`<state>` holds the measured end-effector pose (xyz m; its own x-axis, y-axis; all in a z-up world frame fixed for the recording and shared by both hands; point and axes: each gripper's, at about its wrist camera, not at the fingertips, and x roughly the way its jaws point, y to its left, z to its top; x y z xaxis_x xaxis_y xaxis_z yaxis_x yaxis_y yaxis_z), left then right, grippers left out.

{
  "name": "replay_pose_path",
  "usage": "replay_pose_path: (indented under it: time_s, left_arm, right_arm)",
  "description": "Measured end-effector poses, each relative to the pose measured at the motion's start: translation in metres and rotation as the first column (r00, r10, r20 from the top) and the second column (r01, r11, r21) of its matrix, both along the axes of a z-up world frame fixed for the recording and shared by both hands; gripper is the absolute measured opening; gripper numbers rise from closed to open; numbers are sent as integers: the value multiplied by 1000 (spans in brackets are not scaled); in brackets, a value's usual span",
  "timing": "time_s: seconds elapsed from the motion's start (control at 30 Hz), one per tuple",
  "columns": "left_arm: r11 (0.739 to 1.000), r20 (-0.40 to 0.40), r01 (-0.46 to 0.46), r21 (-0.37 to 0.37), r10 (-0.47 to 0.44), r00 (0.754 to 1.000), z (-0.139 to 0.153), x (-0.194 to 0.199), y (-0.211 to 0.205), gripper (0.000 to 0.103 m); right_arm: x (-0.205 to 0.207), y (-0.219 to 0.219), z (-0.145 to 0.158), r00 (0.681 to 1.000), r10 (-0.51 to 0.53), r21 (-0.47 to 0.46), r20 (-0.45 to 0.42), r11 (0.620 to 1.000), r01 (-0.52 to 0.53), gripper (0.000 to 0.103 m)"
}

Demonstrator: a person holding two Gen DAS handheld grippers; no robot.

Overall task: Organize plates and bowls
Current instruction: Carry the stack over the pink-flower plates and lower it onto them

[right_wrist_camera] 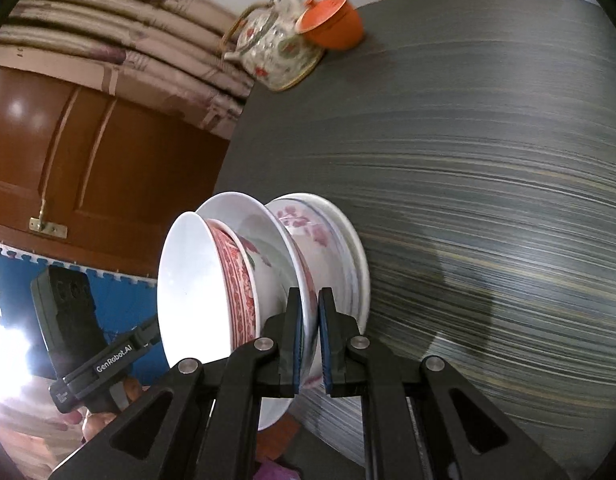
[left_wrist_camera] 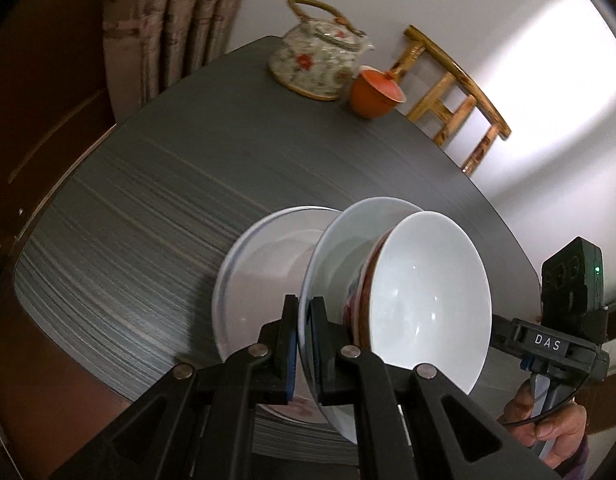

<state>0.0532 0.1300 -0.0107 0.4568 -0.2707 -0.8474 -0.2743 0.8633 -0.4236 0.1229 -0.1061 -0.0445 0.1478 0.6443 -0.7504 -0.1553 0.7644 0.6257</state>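
A white plate (left_wrist_camera: 332, 248) is held tilted above the dark table (left_wrist_camera: 168, 184), and a bowl (left_wrist_camera: 424, 300) with a white inside and a red-patterned outside (right_wrist_camera: 236, 280) sits on it. My left gripper (left_wrist_camera: 304, 312) is shut on the plate's rim on one side. On the opposite side my right gripper (right_wrist_camera: 308, 308) is shut on the same plate (right_wrist_camera: 248, 220). Just beneath it is a second plate (left_wrist_camera: 256, 272) with pink flowers and a blue rim line (right_wrist_camera: 348, 256). I cannot tell whether the two plates touch.
A flowered teapot (left_wrist_camera: 316, 60) and an orange lidded cup (left_wrist_camera: 374, 92) stand at the table's far end, with a wooden chair (left_wrist_camera: 456, 92) behind them. Beside the table are a brown door (right_wrist_camera: 88, 160), a curtain (right_wrist_camera: 108, 52) and a blue foam mat (right_wrist_camera: 120, 300).
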Motion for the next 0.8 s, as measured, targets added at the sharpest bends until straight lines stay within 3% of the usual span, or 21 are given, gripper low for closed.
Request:
replay_pose_path:
  time_s: [0.33,0.8]
  left_arm:
    - [1000,-23,-9,-6,9,1000,-24,4,11,5]
    - [999,8,1,41,-1,1000,-26,5,10,7]
  right_arm:
    - [12,17,-23,999,21,-24,-35,999,-22,10]
    - [14,22,-25,999,37,-27,-15,999,-37,10]
